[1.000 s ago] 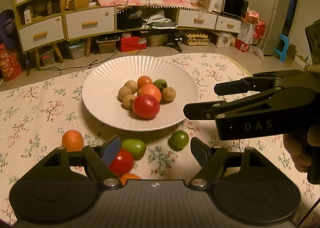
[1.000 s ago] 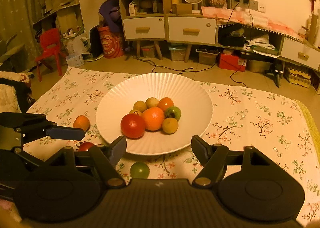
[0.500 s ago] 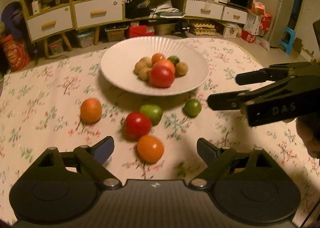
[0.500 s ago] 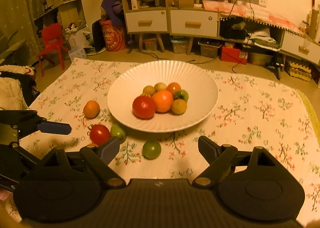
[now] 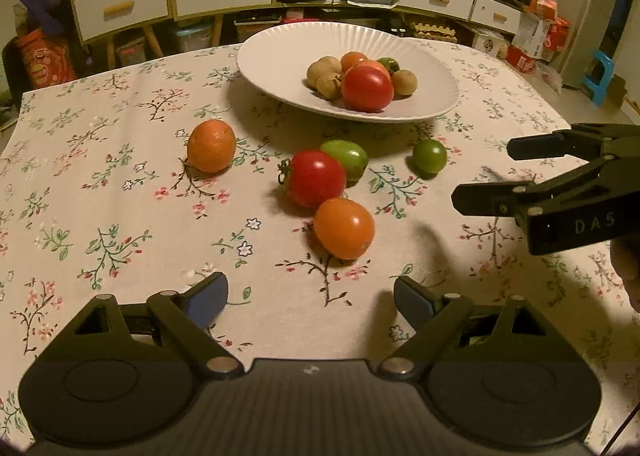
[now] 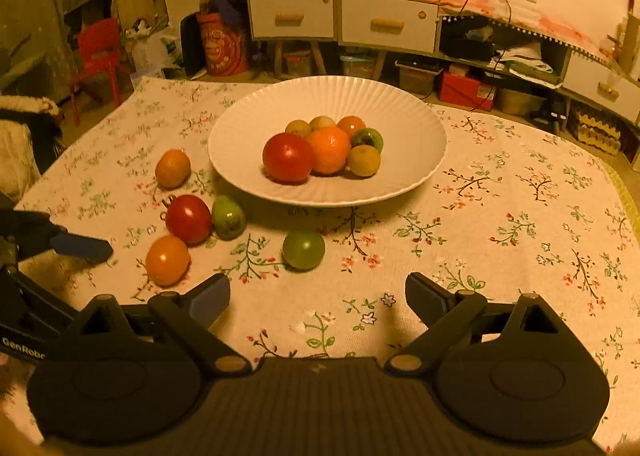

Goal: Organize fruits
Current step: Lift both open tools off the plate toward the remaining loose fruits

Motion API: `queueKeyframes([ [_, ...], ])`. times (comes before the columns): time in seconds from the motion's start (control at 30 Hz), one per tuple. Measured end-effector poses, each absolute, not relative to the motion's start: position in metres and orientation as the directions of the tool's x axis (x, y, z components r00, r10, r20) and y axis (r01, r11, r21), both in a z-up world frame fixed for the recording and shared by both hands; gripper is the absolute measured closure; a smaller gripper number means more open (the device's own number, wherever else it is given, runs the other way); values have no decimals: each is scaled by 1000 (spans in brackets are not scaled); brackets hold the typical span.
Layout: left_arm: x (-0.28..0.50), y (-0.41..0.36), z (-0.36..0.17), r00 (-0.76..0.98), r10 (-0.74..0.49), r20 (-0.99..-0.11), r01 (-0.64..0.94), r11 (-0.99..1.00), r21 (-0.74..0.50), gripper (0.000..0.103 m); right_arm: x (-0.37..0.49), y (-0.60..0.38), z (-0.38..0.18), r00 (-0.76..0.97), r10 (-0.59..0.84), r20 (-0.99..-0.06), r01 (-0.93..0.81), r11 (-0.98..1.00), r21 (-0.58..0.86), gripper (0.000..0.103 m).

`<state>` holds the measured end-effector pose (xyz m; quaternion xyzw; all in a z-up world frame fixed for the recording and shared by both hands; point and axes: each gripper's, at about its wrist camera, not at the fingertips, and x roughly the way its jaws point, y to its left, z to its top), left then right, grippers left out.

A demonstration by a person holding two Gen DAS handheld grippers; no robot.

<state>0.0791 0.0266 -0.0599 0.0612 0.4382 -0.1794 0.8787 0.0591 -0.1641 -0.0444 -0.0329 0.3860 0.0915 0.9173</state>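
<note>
Jaws of both grippers gape, right pair opening, nothing between.

Warm, dim yellow light washes both my views. The plate casts a soft shadow toward my left hand-held gripper. Fisheye bending curves the far furniture, corners fall black, and the wall beyond glares pale.

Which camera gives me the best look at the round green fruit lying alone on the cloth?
Right wrist: the round green fruit sits central and unobstructed, just ahead of its fingers. Left wrist shows it smaller, off to the right.
</note>
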Motion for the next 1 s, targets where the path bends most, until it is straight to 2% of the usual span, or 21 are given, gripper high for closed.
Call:
queueKeyframes([
  [0.07, 77, 26, -61, 563, -247, -788, 364, 931, -32, 8, 60, -164, -48, 679, 139, -721, -189, 982, 11, 7],
  [0.2, 75, 22, -66, 581, -224, -783, 361, 932, 1, 3, 61, -163, -55, 661, 128, -739, -186, 983, 3, 6],
  [0.37, 74, 20, -68, 610, -224, -760, 347, 938, 2, 3, 61, -163, -62, 650, 110, -752, -181, 983, -13, 5],
  [0.5, 72, 18, -72, 652, -223, -724, 327, 945, 3, 3, 63, -164, -65, 660, 95, -746, -180, 983, -34, 0],
  [0.7, 67, 15, -76, 702, -209, -681, 289, 957, 5, 3, 68, -168, -68, 684, 91, -724, -169, 985, -36, 0],
  [0.83, 70, 12, -74, 697, -205, -687, 286, 958, 4, 3, 71, -168, -70, 710, 84, -700, -167, 985, -52, 1],
  [1.0, 71, 9, -74, 700, -198, -686, 275, 961, 3, 4, 73, -168, -70, 719, 91, -689, -170, 984, -47, 6],
])
